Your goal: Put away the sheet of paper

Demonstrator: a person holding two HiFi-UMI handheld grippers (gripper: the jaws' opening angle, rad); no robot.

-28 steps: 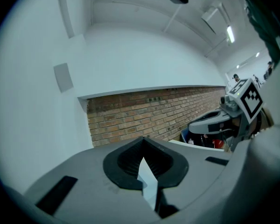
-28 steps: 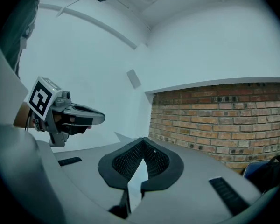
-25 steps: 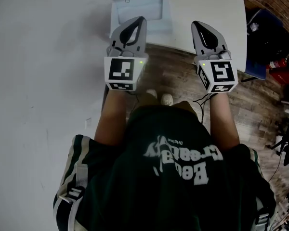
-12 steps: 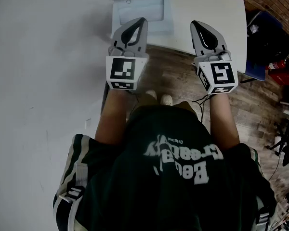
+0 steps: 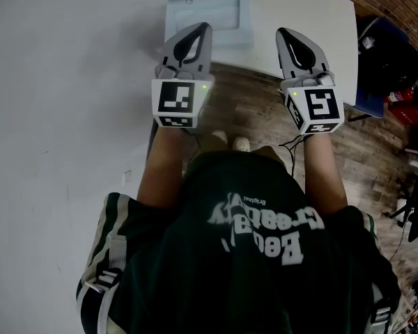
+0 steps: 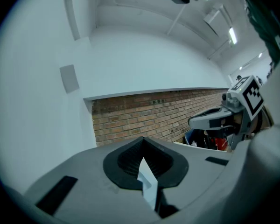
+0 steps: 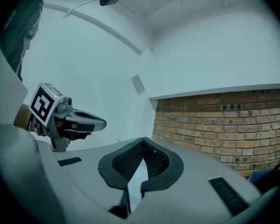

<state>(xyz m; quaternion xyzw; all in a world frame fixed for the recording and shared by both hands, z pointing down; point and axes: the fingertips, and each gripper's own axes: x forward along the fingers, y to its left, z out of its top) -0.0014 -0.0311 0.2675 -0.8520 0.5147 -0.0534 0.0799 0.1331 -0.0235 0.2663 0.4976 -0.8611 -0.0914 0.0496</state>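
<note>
Both tools are hanging level over the wooden plank floor (image 5: pixel 254 106), just short of the white rectangular table (image 5: pixel 306 5).

- Grey left gripper (image 5: pixel 203 32): jaws are pressing tip to tip with nothing between them.
- Grey right gripper (image 5: pixel 287 37): same, the tips are meeting and pinching nothing.

Why they're held like this: both gripper cameras are looking out at the red-brown brick wall (image 7: pixel 224 120) and white plaster, not down at the tabletop. I'm reading that as the tools being carried in a parked pose, not reaching for anything.

Task item: no loose sheet of paper is showing on the table. The only candidate is the flat pale-blue translucent plastic folder (image 5: pixel 216 16), lying on the table's near-left corner just ahead of the left gripper's tips. I can't tell whether the sheet is sitting inside it. This fits either the paper filed in the folder, or the paper lying somewhere out of frame.

Versus a second ago:
- In the head view the grippers are holding practically the same pose. The folder is sitting slightly further right in the frame, which looks like head drift.
- In the right gripper view the brick edge is sitting a touch lower, so that tool is tipping up marginally.
- The left gripper view is shifting only slightly sideways.
- Both pairs of jaws are staying closed throughout.
</note>
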